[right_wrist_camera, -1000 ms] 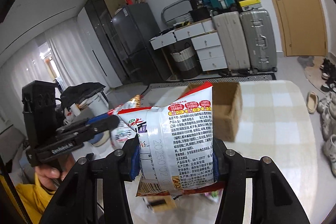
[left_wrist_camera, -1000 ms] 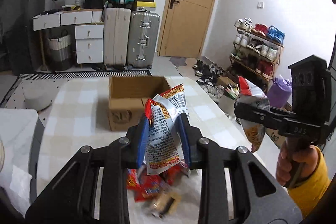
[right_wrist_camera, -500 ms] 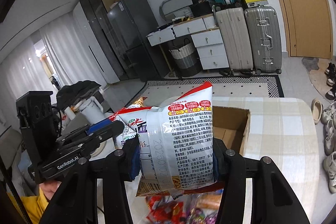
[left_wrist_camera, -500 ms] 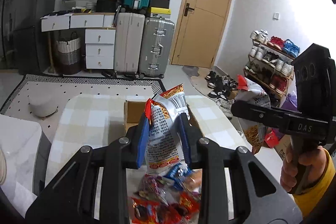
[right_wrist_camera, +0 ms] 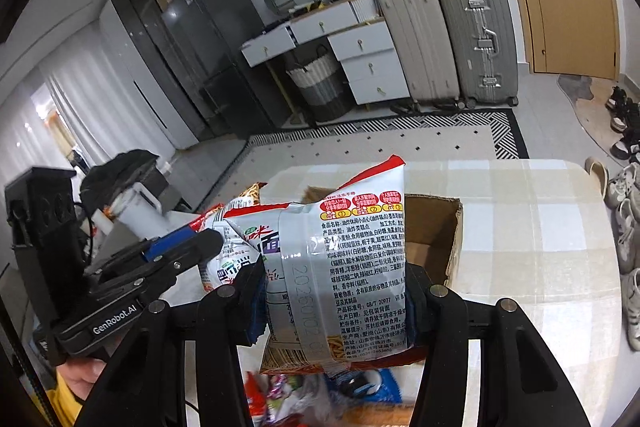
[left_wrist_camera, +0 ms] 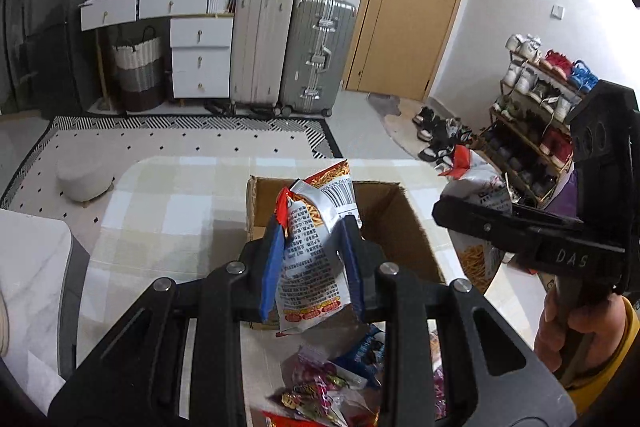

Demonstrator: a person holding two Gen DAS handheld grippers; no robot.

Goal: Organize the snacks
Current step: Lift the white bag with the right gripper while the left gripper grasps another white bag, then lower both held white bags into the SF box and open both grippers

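- Left gripper clenched on a crumpled snack packet, held upright just above the near rim of the open cardboard box.
- Right gripper grasping a flat noodle-snack bag by both side edges, bag upright, hiding most of the box's near-left corner.
- Box interior visible and open at its far and right side; flaps folded outward.
- Loose pile of snack wrappers on the checked tablecloth, near side, just below both grippers.
- Bare cloth left of the box up to the table's edge; bare cloth also right of the box to the rounded far-right edge.
- Suitcases and door well apart, beyond the rug.
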